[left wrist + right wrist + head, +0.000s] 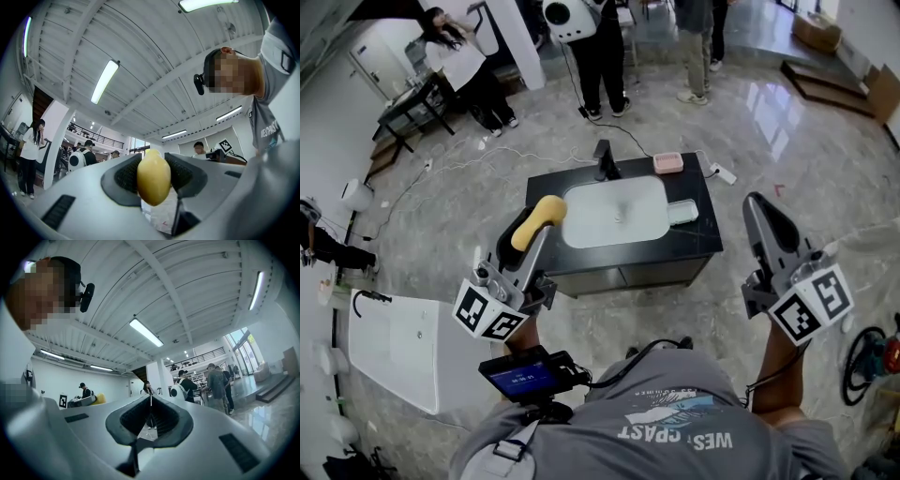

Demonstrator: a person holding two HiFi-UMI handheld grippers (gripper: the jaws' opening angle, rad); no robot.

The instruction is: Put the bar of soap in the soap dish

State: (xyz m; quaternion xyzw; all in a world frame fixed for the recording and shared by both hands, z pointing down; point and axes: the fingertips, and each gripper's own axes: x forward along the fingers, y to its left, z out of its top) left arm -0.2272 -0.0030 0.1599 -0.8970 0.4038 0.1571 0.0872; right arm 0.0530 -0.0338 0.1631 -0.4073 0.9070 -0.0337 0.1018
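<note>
Soap bar [542,214] is sitting pinched in the upward-tilted left gripper [153,164] at lower left, while the right gripper [151,398] is hovering at lower right, jaws together.

Our grey T-shirt [675,427] with pale printed lettering, our grey, black-lined left tool [531,231] and right tool [758,210], black-and-white marker cubes [813,302], black cable [645,354], small blue-lit screen [523,378]

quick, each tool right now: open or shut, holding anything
Left tool: closed on the yellow bar of soap.
Right tool: closed, nothing between its jaws.
</note>
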